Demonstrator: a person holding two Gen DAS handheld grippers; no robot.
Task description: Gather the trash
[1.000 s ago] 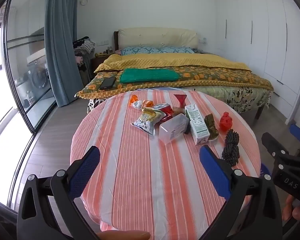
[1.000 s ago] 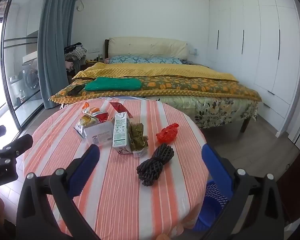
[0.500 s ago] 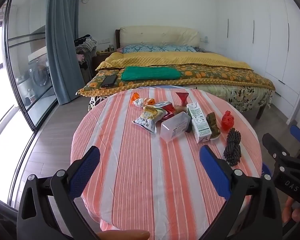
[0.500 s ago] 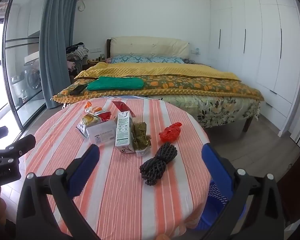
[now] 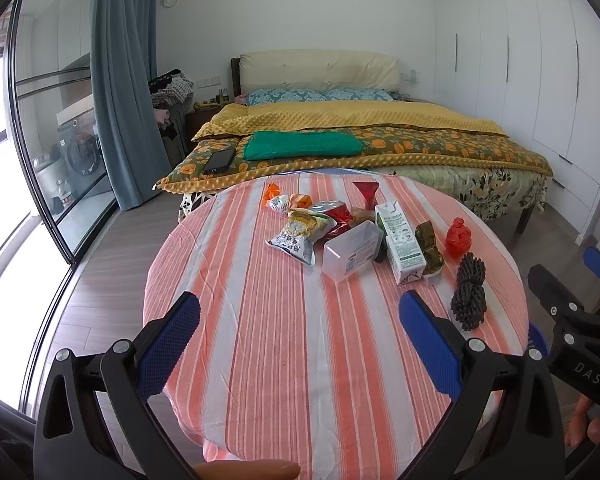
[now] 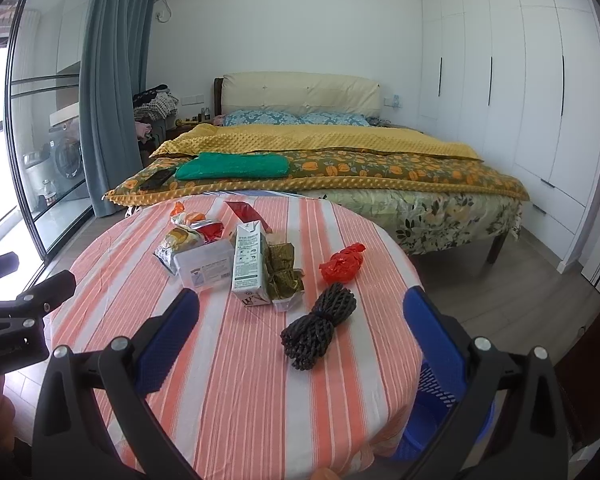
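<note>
Trash lies in a cluster on a round table with a striped orange cloth (image 5: 260, 352) (image 6: 228, 380): a snack bag (image 5: 298, 232), a clear plastic box (image 5: 352, 250) (image 6: 204, 266), a milk carton (image 5: 400, 248) (image 6: 250, 266), a green wrapped bundle (image 6: 284, 272), a red plastic bag (image 5: 458, 237) (image 6: 342, 264), and a black foam net (image 5: 469, 290) (image 6: 320, 326). My left gripper (image 5: 298, 344) is open above the table's near side, nothing between its fingers. My right gripper (image 6: 300, 336) is open too, hovering just short of the black net.
A blue basket (image 6: 440, 412) stands on the floor under the table's right edge. Behind the table is a bed (image 5: 360, 136) with a green cloth and a phone (image 5: 219, 160). Glass doors and a curtain (image 5: 120, 92) stand left, white wardrobes (image 6: 520, 100) right.
Both views have shifted slightly: the table and trash sit a little lower and nearer in frame. Neither gripper has changed its opening, and nothing on the table moved.
</note>
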